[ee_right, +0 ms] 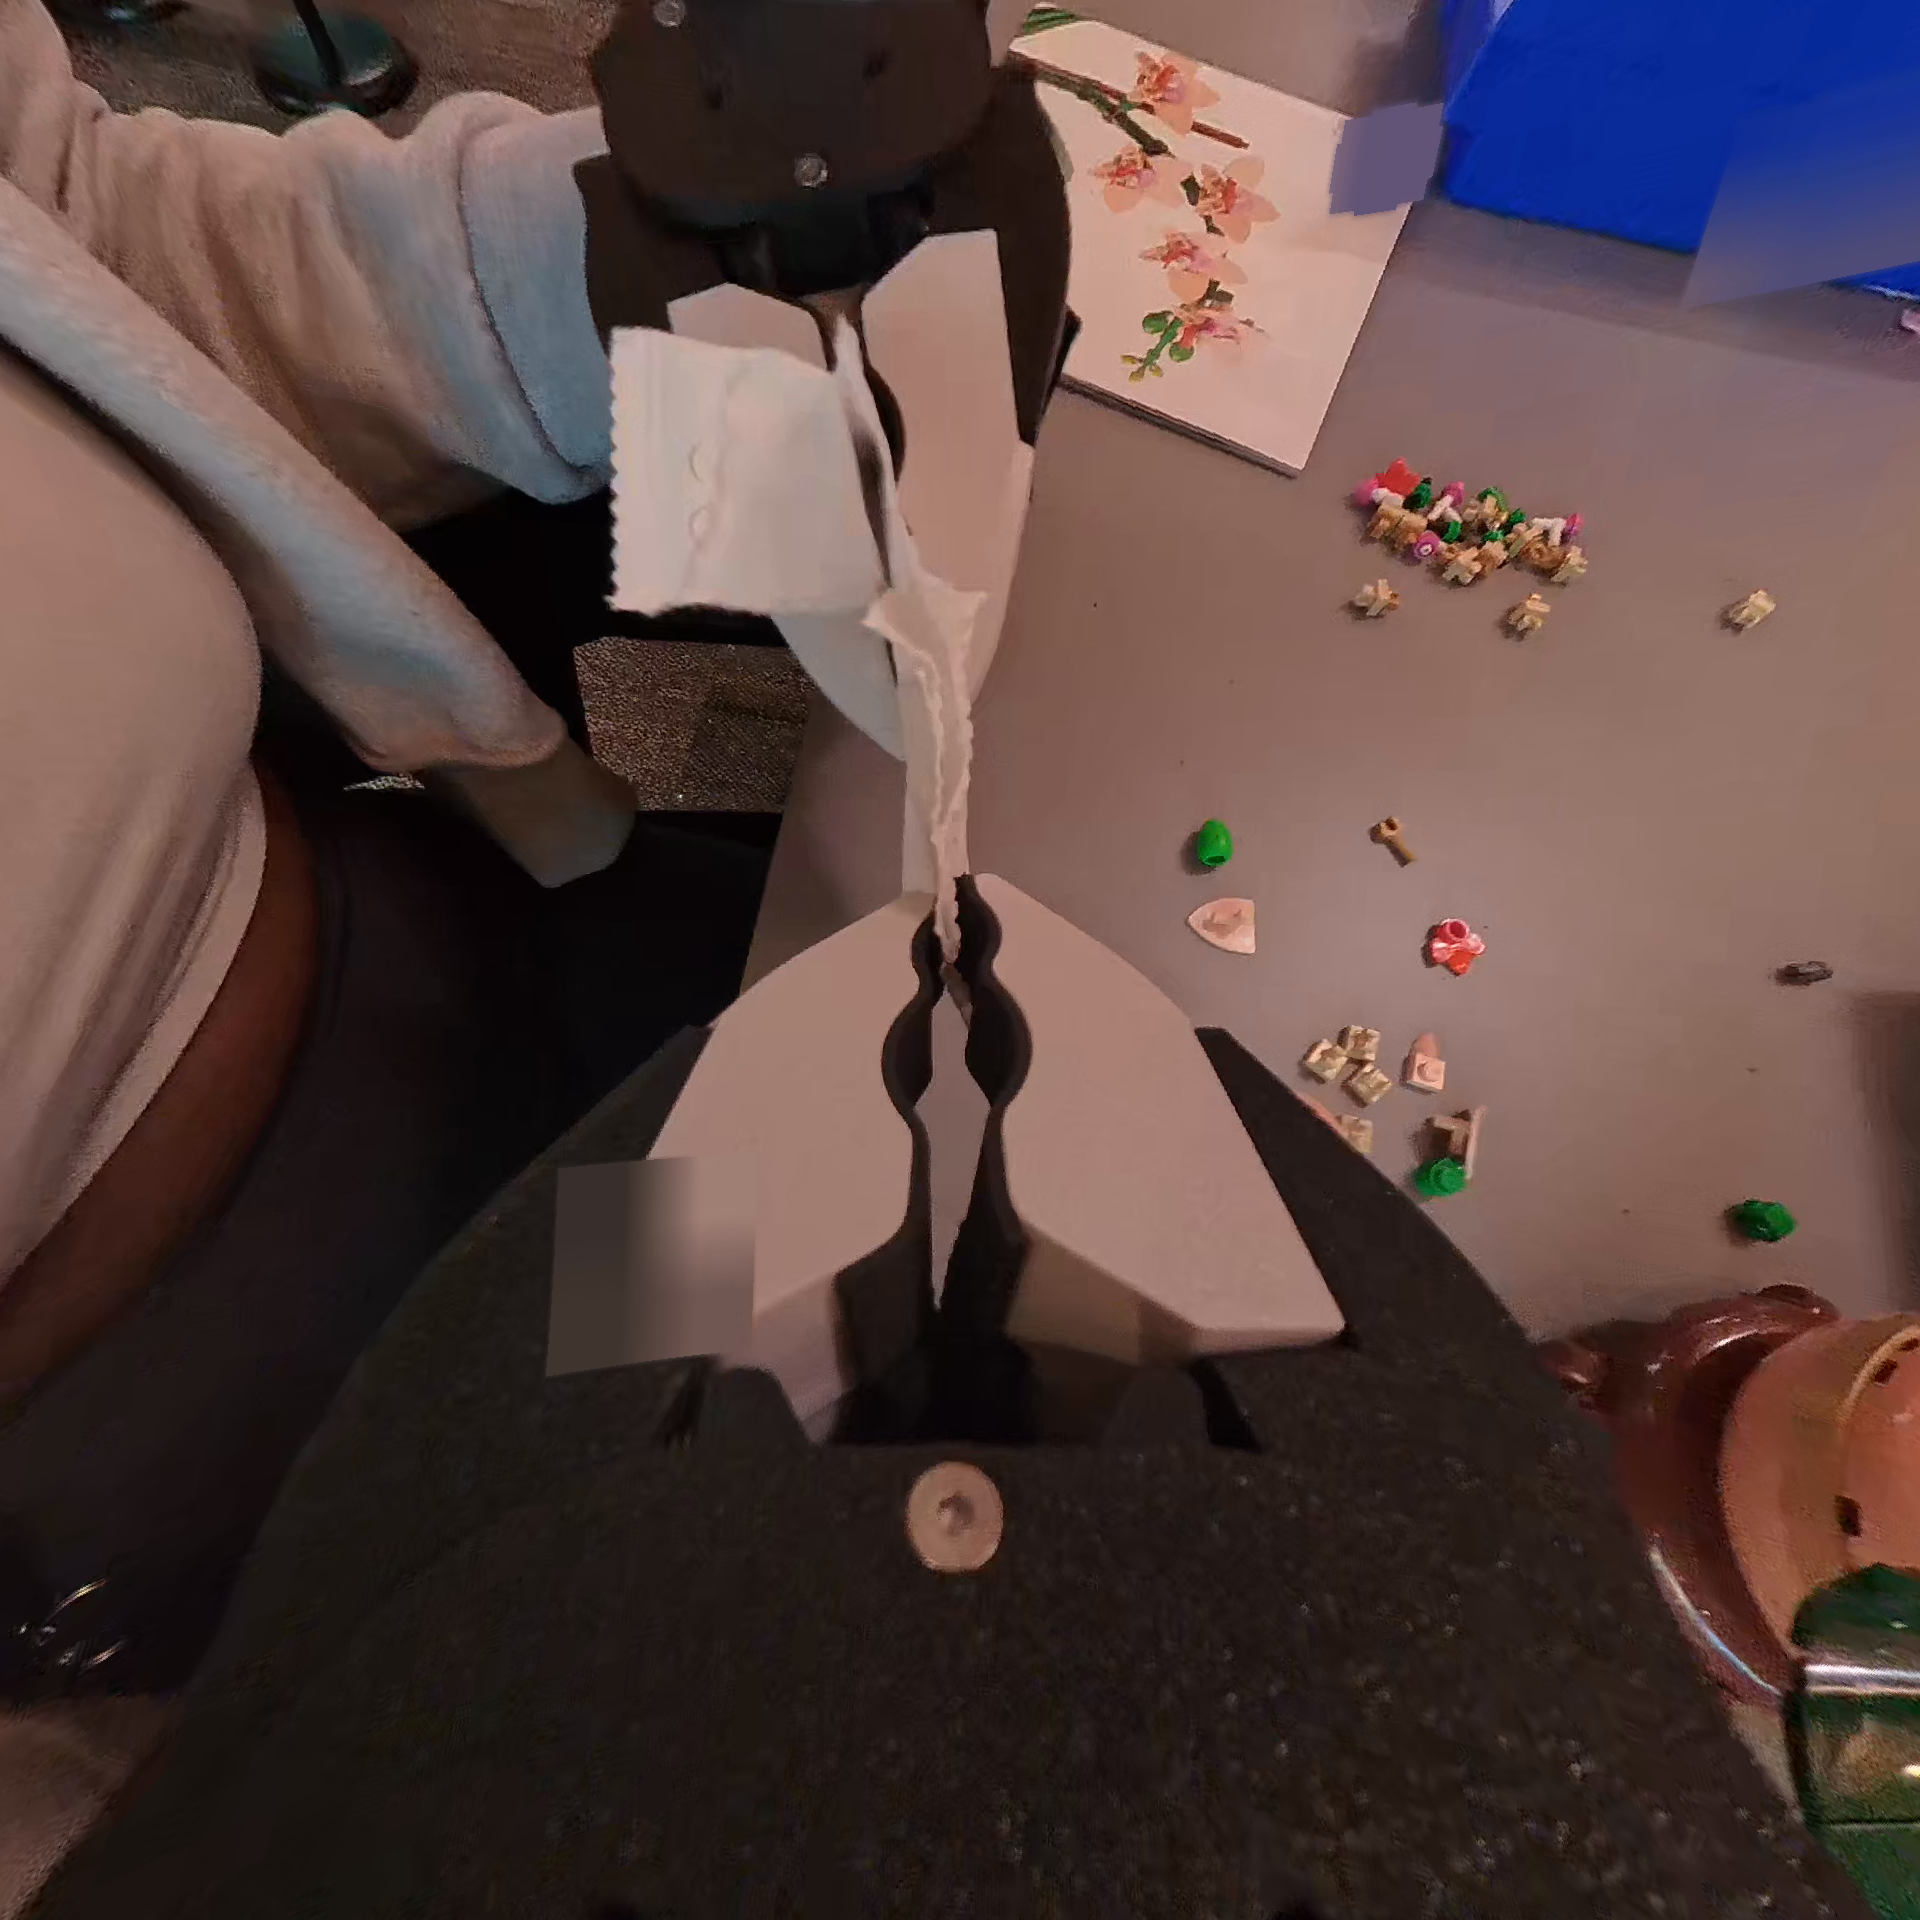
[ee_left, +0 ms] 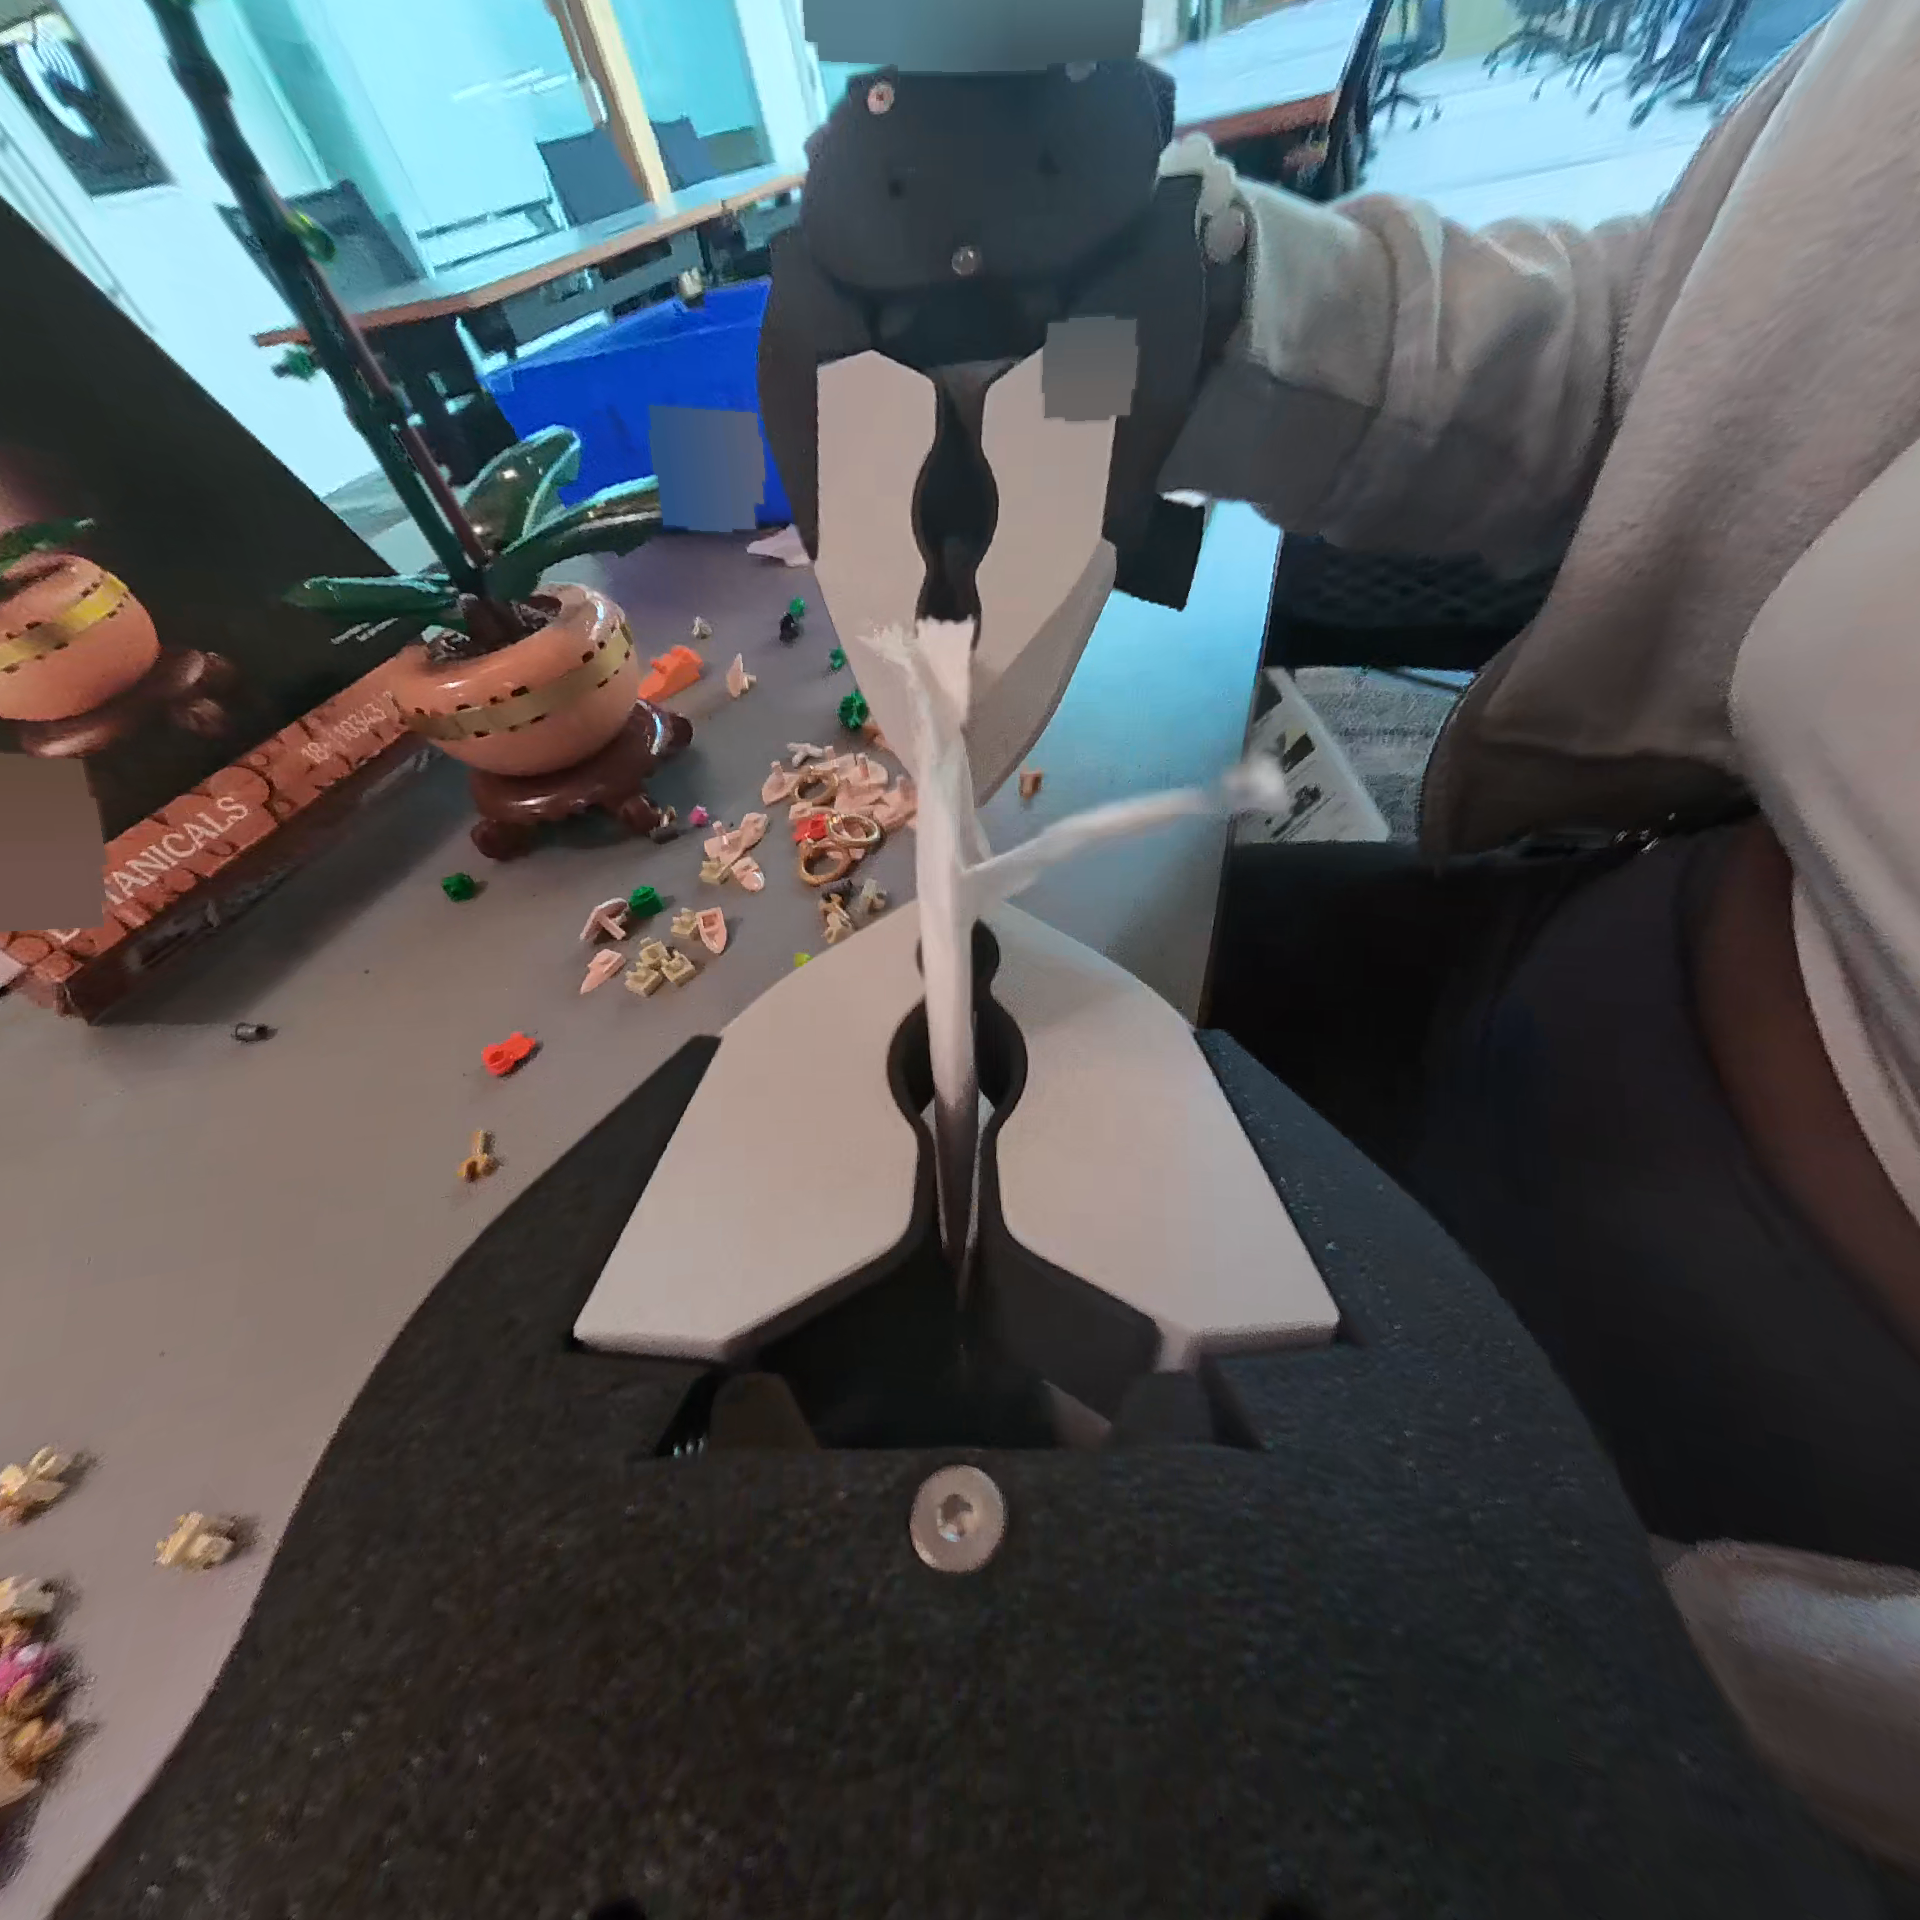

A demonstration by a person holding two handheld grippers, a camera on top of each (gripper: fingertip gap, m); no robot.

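A white paper tissue [ee_left: 940, 790] is stretched between my two grippers above the edge of the grey table [ee_left: 312, 1091]. In the left wrist view my left gripper [ee_left: 956, 935] is shut on its near end, and the right gripper [ee_left: 948, 613] faces it, shut on the frayed far end. A twisted tail of the tissue sticks out to the right. In the right wrist view my right gripper [ee_right: 954, 894] pinches the thin tip of the tissue [ee_right: 748, 488]. The left gripper [ee_right: 914, 582] holds the other end, where a wide flap hangs to the left.
A brick-built potted plant [ee_left: 530, 675] and a dark box [ee_left: 156, 582] stand at the left. Small loose bricks [ee_left: 810, 810] lie scattered on the table. A flower booklet [ee_right: 1195, 229] and a blue bin [ee_right: 1662, 114] sit farther off. A person's sleeve [ee_left: 1455, 364] is close by. The grippers are tip to tip, or close to it. The brick-built potted plant [ee_left: 530, 675] sits 15 cm or so from the ends of my right fingers. The right camera catches it too, in the right wrist view [ee_right: 1881, 1392].
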